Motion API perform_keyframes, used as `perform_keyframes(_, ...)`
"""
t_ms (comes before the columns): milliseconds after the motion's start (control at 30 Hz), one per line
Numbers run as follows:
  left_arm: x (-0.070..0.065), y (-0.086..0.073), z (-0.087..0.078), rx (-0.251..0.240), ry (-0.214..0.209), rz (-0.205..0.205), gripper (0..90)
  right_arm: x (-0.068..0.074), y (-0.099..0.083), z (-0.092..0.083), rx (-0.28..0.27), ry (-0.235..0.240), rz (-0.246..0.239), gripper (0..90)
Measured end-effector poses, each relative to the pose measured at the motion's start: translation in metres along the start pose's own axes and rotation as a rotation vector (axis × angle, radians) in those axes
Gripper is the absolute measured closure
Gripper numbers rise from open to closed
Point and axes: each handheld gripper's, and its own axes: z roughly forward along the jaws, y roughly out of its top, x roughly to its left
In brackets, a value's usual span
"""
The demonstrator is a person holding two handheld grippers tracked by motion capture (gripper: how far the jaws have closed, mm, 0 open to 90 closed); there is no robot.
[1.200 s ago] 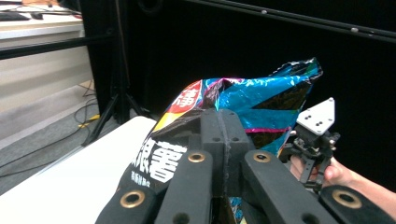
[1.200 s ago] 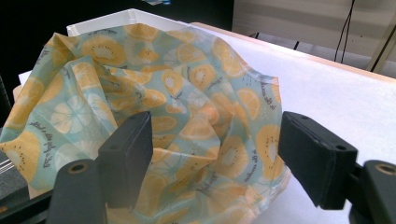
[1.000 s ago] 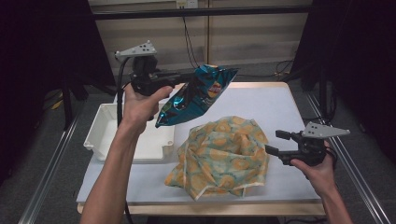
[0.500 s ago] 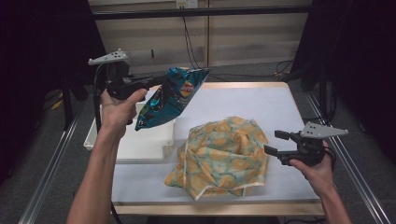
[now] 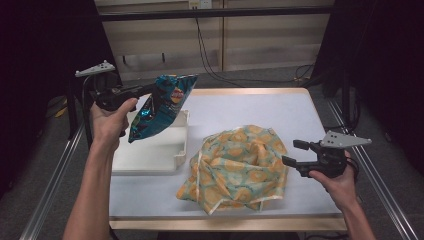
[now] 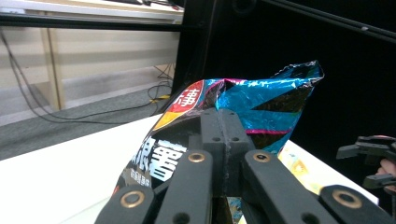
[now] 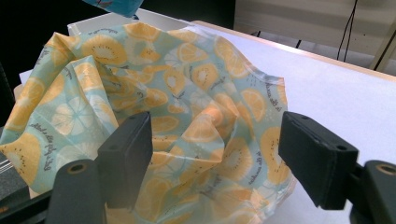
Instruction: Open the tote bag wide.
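Nearest the person's edge of the tabletop [image 5: 310,120], toward its right corner, the right gripper [image 5: 295,153] hovers with its jaws spread wide and nothing between them, aimed at the fruit-print fabric bag [image 5: 237,167] that lies crumpled near the middle of the front edge; that bag looks soft and limp, so it would likely sag and fold wherever it is pinched. Farther back, along the left edge, sits a white tray [image 5: 150,152]. Above the tray's far side the left gripper [image 5: 150,90] is clamped tight on the chip bag [image 5: 162,107], which hangs in the air tilted, its lower end dipping toward the tray. In the left gripper view the jaws meet on the crinkled foil below the sealed top of the chip bag [image 6: 243,107]. It is probably light, puffy and slippery, with contents that crush easily, so the flat crimped seam or an upper corner seems the safest place to hold it.
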Motion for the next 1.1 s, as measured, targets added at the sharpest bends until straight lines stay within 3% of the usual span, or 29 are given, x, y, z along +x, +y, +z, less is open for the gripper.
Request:
perform_keyframes(233, 0.014, -0.007, -0.008, -0.013, 0.036, -0.026, 90.0, 0.000, 0.000, 0.000, -0.001, 0.001, 0.000, 26.3)
perform_keyframes(333, 0.023, -0.015, -0.014, -0.024, 0.052, -0.055, 90.0, -0.001, 0.000, 0.000, 0.002, 0.001, -0.003, 26.3)
perform_keyframes(633, 0.039, -0.028, -0.017, -0.019, 0.106, -0.075, 90.0, -0.001, 0.000, 0.002, 0.008, 0.004, -0.001, 26.3)
perform_keyframes(767, 0.044, -0.028, -0.016, -0.022, 0.132, -0.094, 90.0, -0.001, 0.000, 0.002, 0.006, 0.003, -0.005, 26.2)
perform_keyframes(1100, 0.050, -0.041, -0.003, 0.007, 0.203, -0.087, 90.0, -0.001, -0.001, 0.002, 0.010, 0.003, -0.007, 26.1)
